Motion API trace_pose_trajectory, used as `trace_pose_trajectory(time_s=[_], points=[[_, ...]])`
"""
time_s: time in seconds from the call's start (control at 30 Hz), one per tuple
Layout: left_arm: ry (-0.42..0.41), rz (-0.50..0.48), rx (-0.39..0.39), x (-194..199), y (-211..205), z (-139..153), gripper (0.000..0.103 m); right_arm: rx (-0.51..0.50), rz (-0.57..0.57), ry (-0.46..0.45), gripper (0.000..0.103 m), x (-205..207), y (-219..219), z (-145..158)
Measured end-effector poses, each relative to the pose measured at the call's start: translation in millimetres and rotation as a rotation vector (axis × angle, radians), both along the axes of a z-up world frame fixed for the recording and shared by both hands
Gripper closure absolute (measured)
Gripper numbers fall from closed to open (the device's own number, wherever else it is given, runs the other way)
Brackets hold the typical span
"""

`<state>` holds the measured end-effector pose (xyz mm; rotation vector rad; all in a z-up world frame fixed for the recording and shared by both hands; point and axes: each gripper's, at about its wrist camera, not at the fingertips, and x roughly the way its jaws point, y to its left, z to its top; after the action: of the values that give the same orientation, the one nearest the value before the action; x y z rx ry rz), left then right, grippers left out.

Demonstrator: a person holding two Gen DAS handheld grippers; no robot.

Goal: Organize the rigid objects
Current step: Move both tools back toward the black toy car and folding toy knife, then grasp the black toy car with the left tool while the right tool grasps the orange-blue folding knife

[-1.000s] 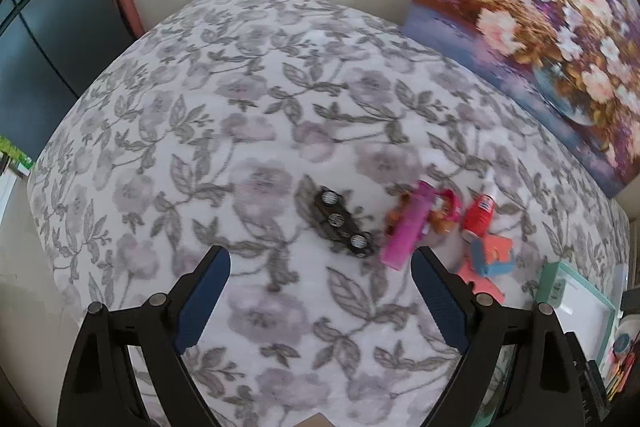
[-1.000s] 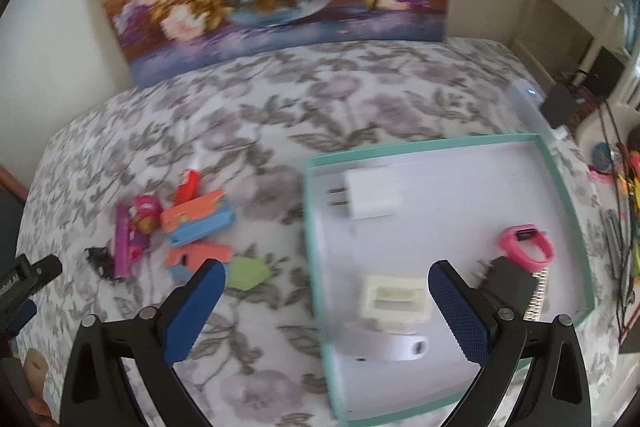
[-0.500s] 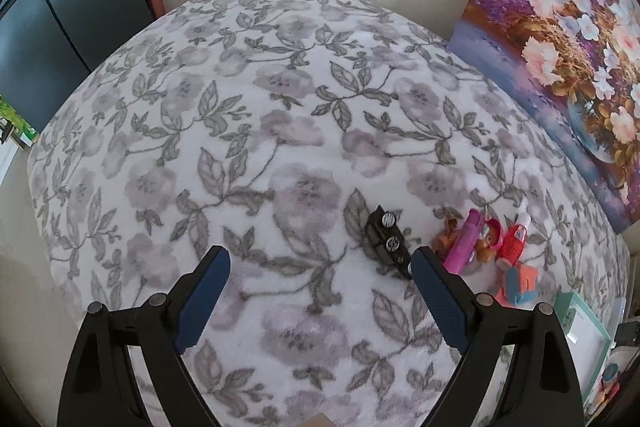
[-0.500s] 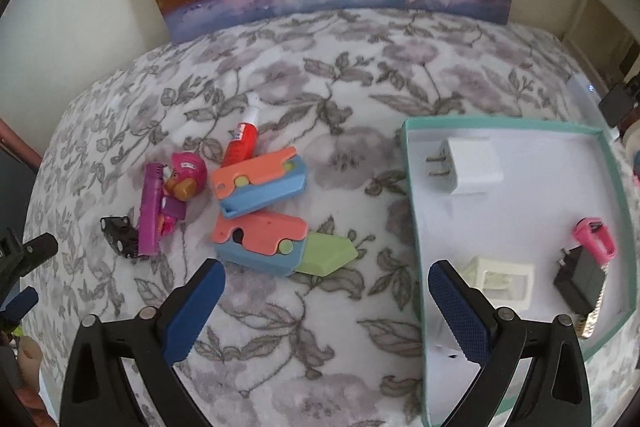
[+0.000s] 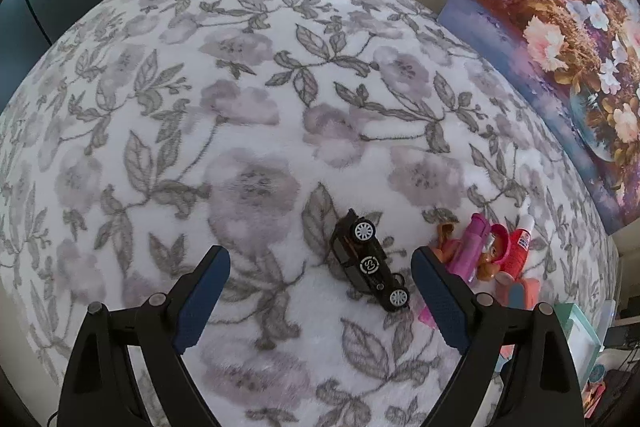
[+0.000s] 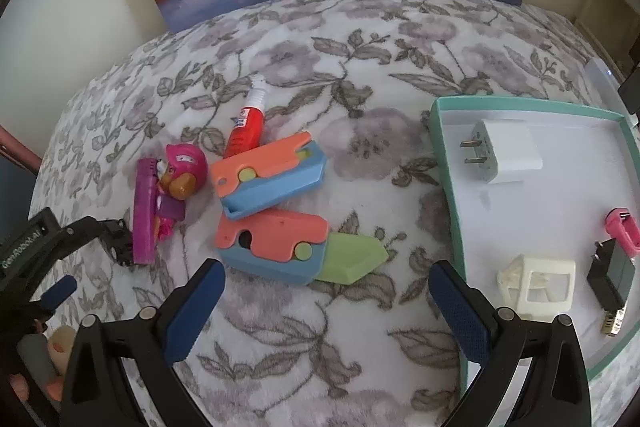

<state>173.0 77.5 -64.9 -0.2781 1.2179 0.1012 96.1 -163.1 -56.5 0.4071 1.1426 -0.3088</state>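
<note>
Left wrist: black toy car (on its side) lies diagonally.

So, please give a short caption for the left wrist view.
Open left claw above the floral blanket, facing a black toy car.

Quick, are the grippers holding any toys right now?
Left gripper: open, holding nothing.
Right gripper: open, holding nothing.
</note>
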Motion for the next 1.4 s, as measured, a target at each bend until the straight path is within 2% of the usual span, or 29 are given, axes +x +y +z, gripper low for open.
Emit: trace_pose_trajectory(time_s=[0.2, 0.37, 0.47, 0.57, 0.77, 0.87, 1.03, 1.4], points=[[0.004, 0.002, -0.017, 10, 4, -11, 0.012, 0.045, -0.009, 0.002, 0.000, 9, 0, -9], [0.017, 0.003, -0.019, 16, 8, -18, 0.019, 0.067, -0.019, -0.009, 0.000, 20, 3, -14], [0.020, 0.000, -0.016, 17, 8, -20, 0.019, 0.047, -0.029, -0.001, 0.000, 27, 6, -19], [0.034, -0.006, -0.004, 20, 4, -24, 0.027, 0.032, -0.036, -0.001, 0.000, 32, 7, -21], [0.041, -0.018, 0.012, 25, -1, -27, 0.031, 0.008, -0.013, 0.004, 0.000, 37, 16, -26], [0.036, -0.029, 0.013, 28, -3, -26, 0.039, 0.006, 0.005, 0.012, 0.000, 37, 16, -26], [0.042, -0.046, 0.040, 38, -13, -31, 0.064, 0.007, 0.031, 0.018, 0.000, 33, 16, -26], [0.078, -0.075, 0.075, 32, -22, -32, 0.064, 0.001, 0.105, 0.041, 0.000, 27, 22, -25]])
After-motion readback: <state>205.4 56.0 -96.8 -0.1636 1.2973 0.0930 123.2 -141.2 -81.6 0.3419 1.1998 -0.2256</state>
